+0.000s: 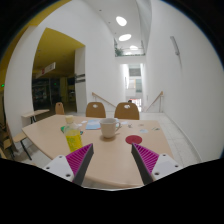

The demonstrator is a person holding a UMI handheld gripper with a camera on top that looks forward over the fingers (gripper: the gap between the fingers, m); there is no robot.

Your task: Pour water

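1. No text, label, brand, number or sign can be read anywhere in the gripper view.
2. The white cup (109, 127) on the table (120, 160), at about 12 o'clock beyond the fingers, shows a plain face, with no print to make out.

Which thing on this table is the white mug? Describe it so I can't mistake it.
On the wooden table, look beyond the open gripper, toward the two chairs. The white mug stands there on a saucer. Its neighbour, the yellow-green cup, is nearer, beside one finger.
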